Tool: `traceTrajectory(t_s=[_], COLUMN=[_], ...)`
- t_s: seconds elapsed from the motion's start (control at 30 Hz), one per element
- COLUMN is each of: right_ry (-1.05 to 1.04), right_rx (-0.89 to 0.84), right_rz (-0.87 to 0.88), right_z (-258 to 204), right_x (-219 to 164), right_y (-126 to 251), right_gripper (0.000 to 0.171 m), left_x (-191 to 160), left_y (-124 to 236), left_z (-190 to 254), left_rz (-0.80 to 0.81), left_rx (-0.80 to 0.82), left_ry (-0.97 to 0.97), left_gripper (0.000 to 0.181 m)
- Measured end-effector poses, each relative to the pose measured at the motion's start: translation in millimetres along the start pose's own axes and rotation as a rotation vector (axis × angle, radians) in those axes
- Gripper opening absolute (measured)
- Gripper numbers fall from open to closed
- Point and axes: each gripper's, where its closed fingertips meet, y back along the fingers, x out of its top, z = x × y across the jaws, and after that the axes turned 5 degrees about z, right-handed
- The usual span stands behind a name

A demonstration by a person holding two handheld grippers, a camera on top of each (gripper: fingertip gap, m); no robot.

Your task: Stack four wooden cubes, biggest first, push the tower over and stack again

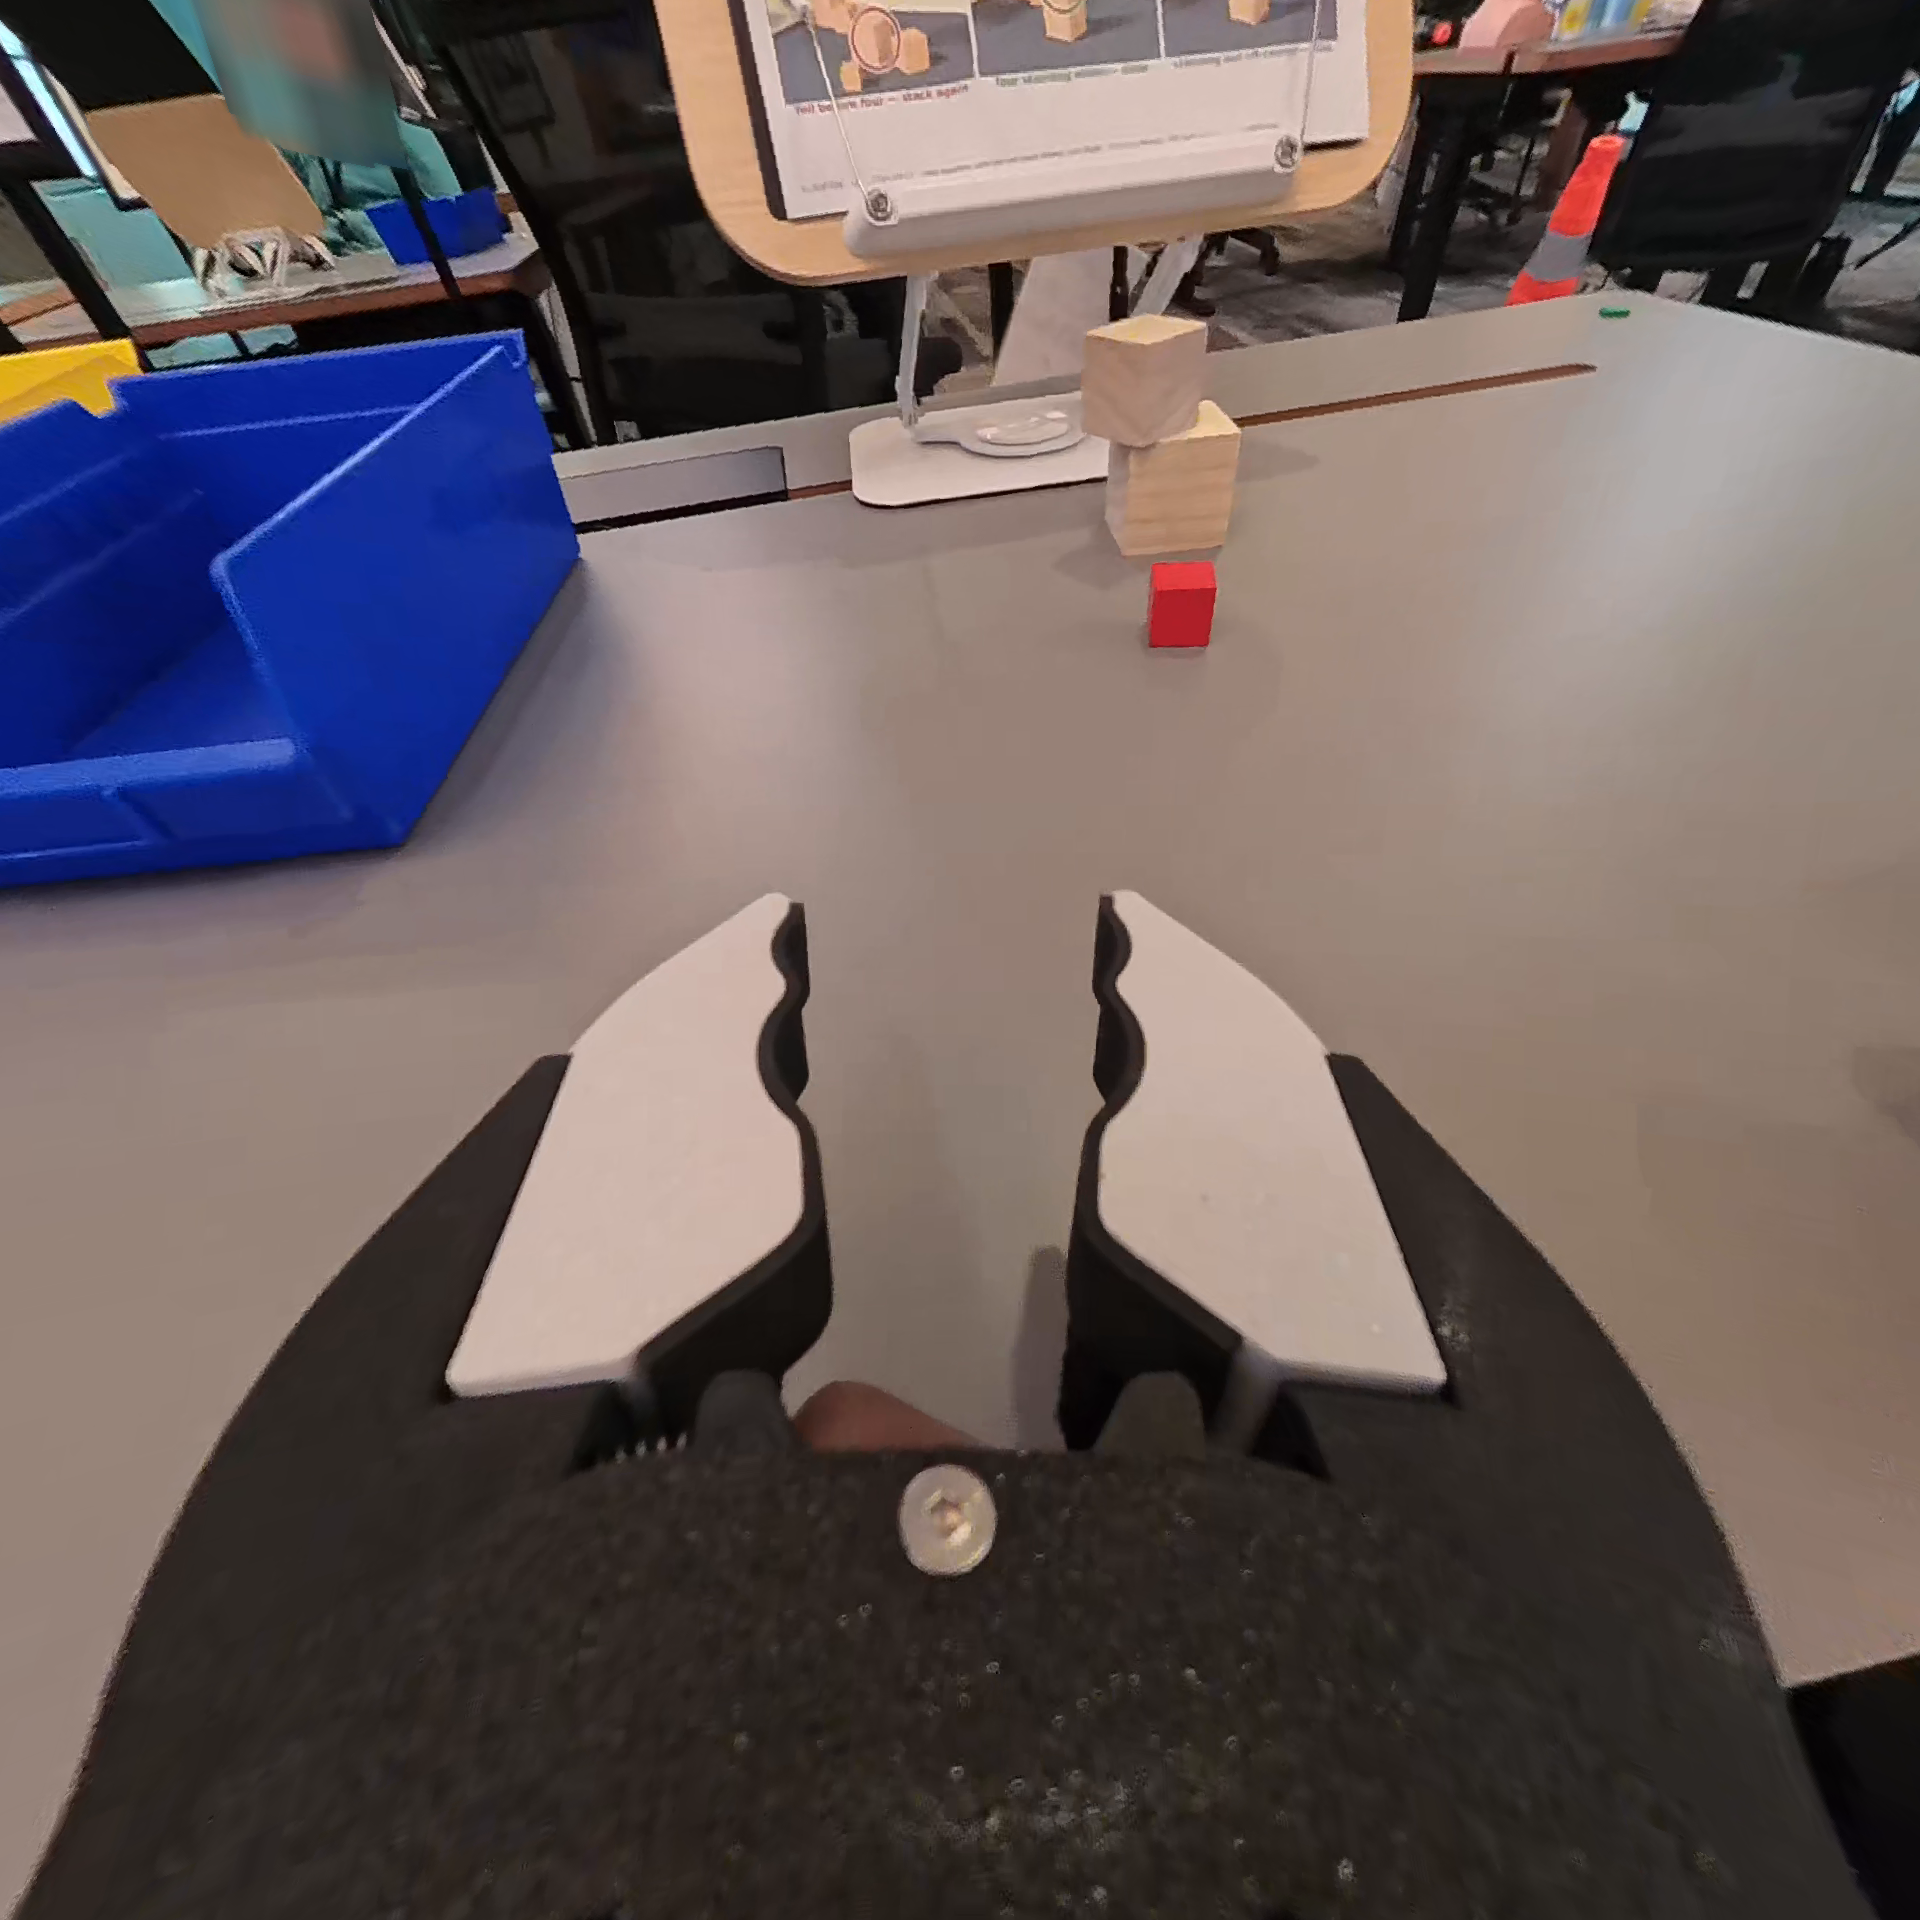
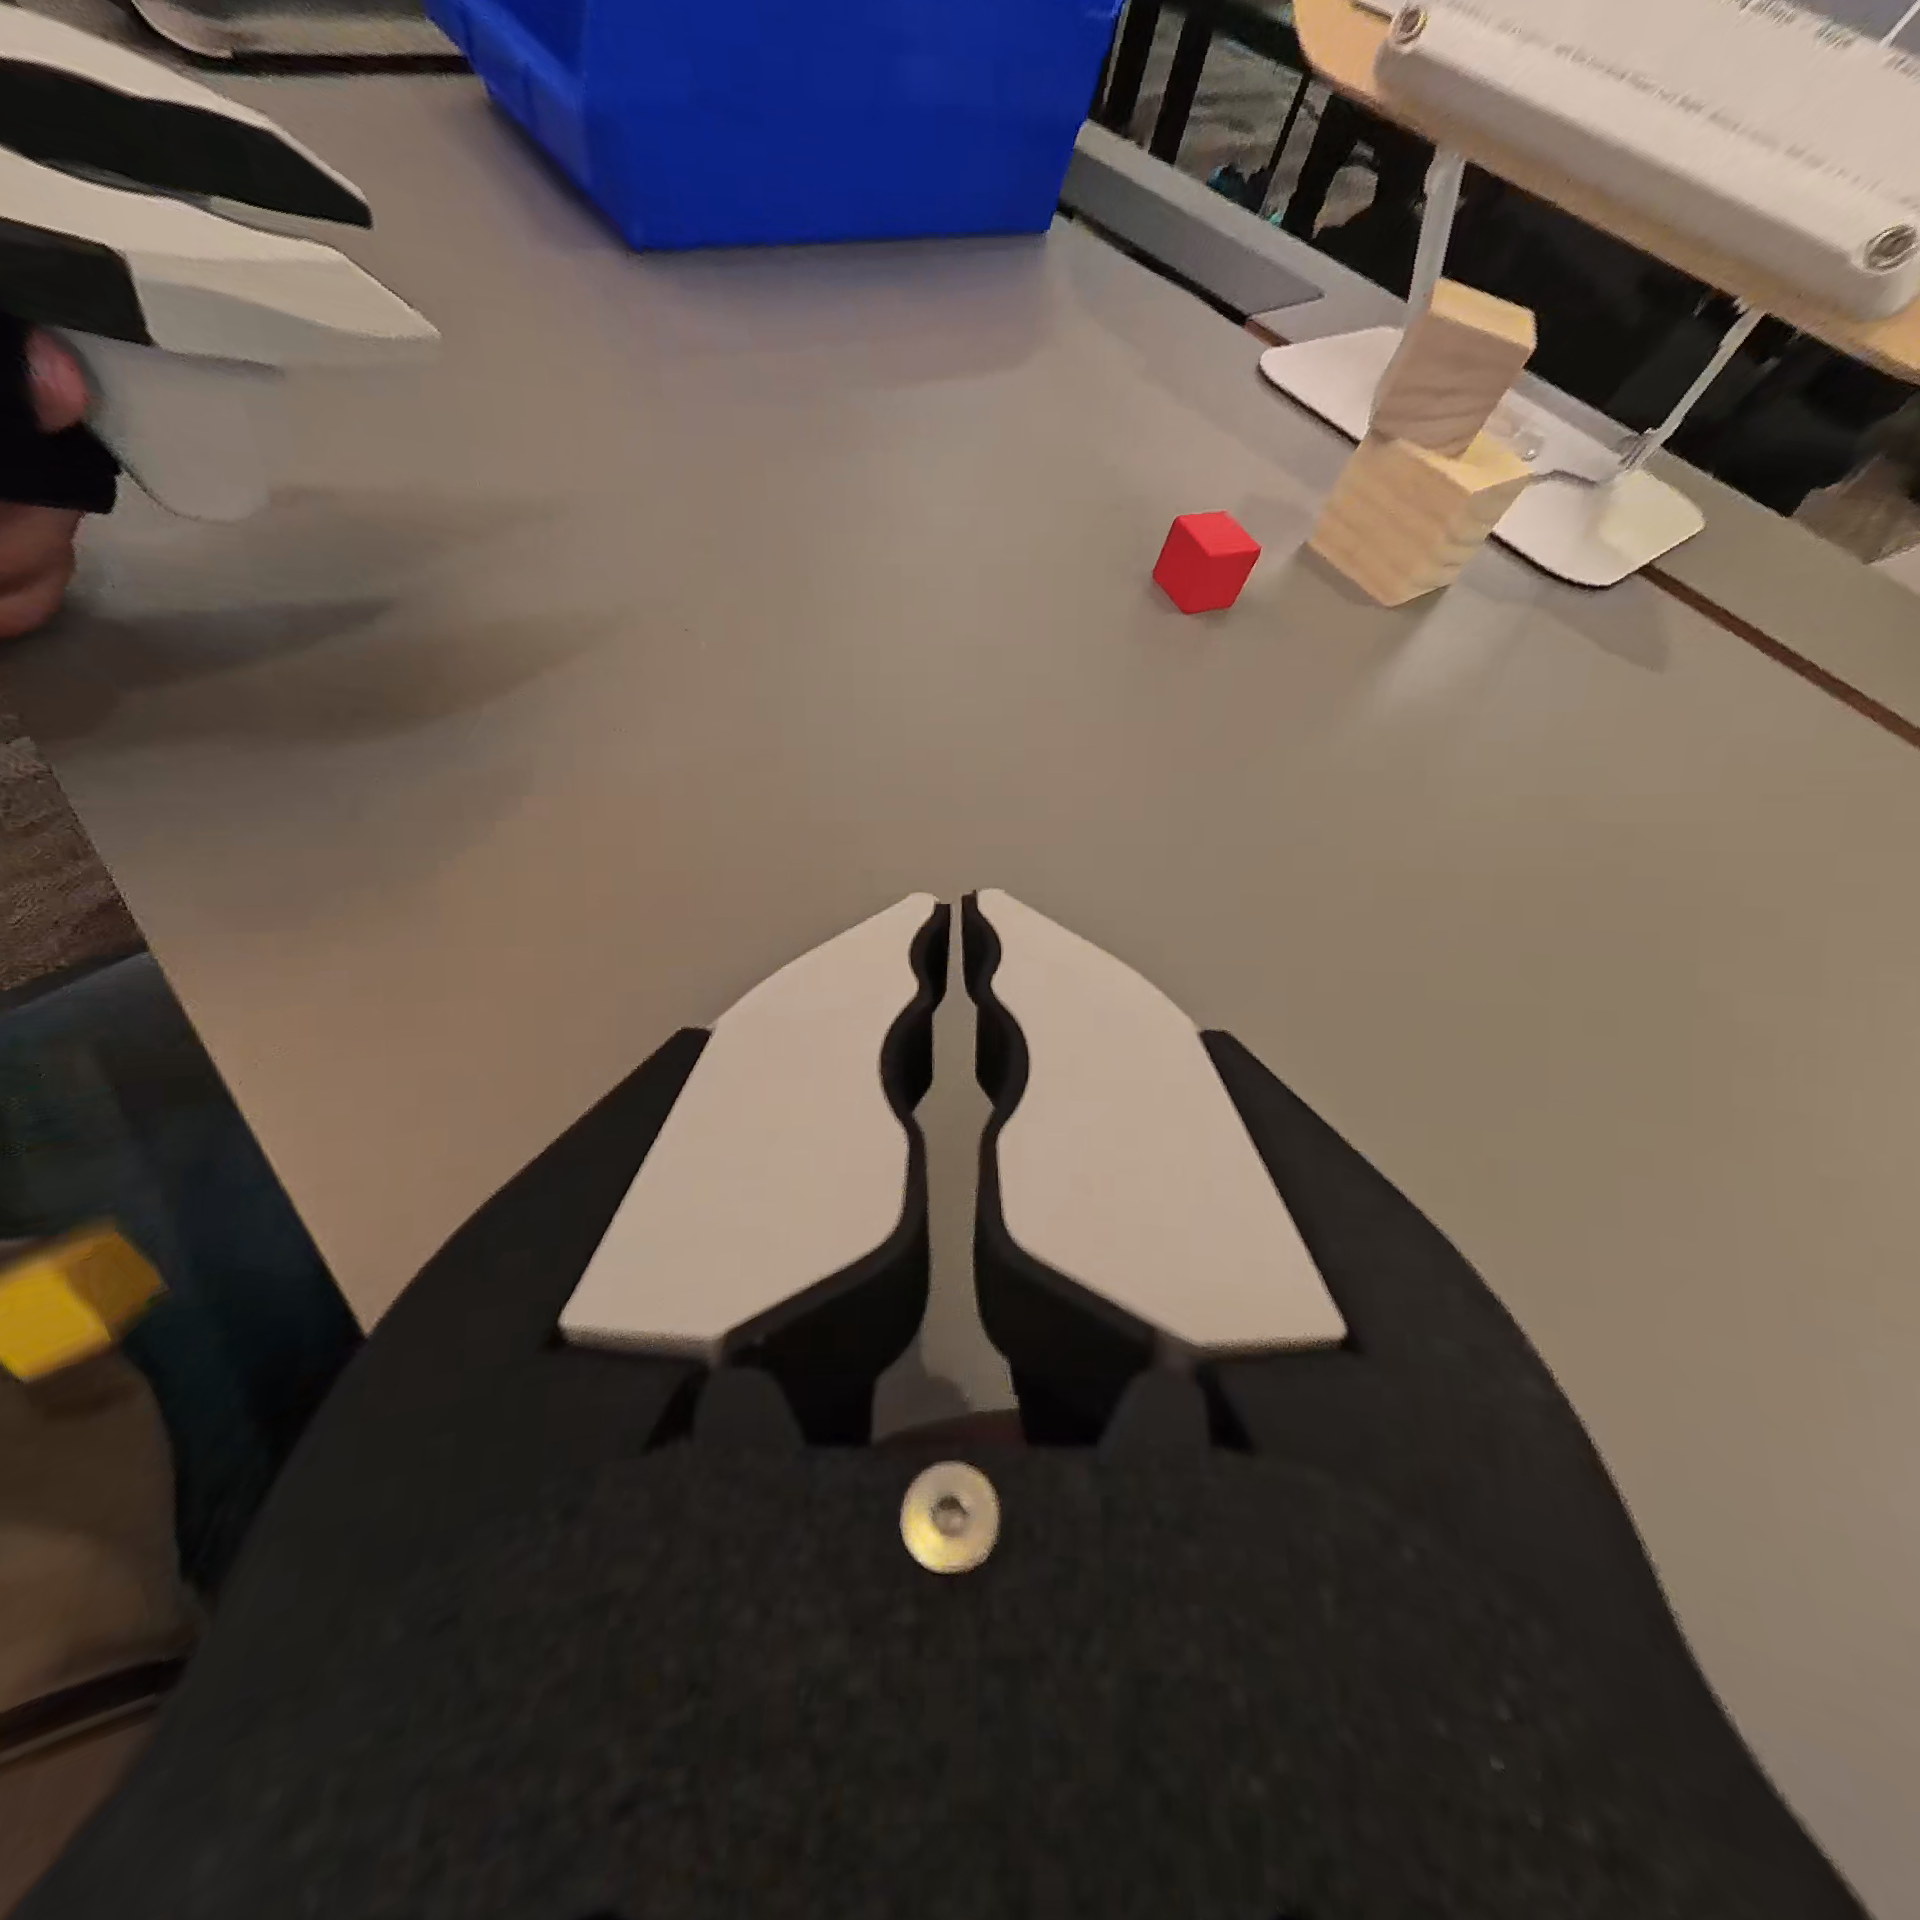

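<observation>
**Two cubes stacked, red cube loose, both grippers empty**

Left gripper (image 1: 951, 914) hovers over the near part of the grey tabletop (image 1: 1455, 831), jaws wide apart, nothing between them. Right gripper (image 2: 956, 904) also over the near part, jaws nearly closed with only a thin slit, holding nothing.

Toward the far edge of the tabletop: large wooden cube (image 1: 1174, 483) sits on the surface, second wooden cube (image 1: 1143, 379) on top of it, offset and twisted, overhanging one side. Small red cube (image 1: 1181, 605) rests on the tabletop just beside the stack, on its near side, not touching as far as I can tell. A yellow cube (image 2: 68, 1304) shows blurred, off the tabletop's near-left edge; can't tell what it rests on. Blue bin (image 1: 260, 582) at the left edge; document stand (image 1: 977, 447) behind the stack at the far edge.

Step, my read: tower half built, two of four placed. Next move likely calls for fetching the third cube by size, with jaws opened wider than the cube. The skewed top cube leaves a poor landing face, so set down gently, or square it up first.
</observation>
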Motion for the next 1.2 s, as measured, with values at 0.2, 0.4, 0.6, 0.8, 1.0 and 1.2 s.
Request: traceTrajectory(t_s=[0.2,0.4,0.6,0.8,1.0,1.2], right_ry=[0.015,0.019,0.0,-0.034,-0.076,-0.146], right_rx=[0.044,0.041,0.038,0.053,0.061,0.049], right_rz=[0.009,0.014,0.016,0.019,0.029,0.057], right_z=[-10.0,-10.5,-7.3,-8.3,-6.8,-1.9], right_x=[-3.2,-3.3,-3.0,-3.4,-1.7,2.1], right_y=[-2.6,-1.8,0.6,-0.7,0.6,0.4], right_gripper=[0.002,0.002,0.001,0.003,0.013,0.039], left_x=[-3.8,-8.0,-7.7,-8.5,-7.4,-6.3], left_y=[-3.0,-6.2,-6.2,-6.3,-5.0,-4.5], left_z=[1.8,1.5,-1.5,5.5,9.4,6.8], left_rz=[-0.033,-0.074,-0.073,-0.077,-0.063,-0.055], left_rx=[-0.04,-0.126,-0.151,-0.138,-0.119,-0.127], left_ry=[0.034,0.159,0.227,0.132,0.063,0.103], left_gripper=[0.053,0.052,0.051,0.052,0.052,0.052])
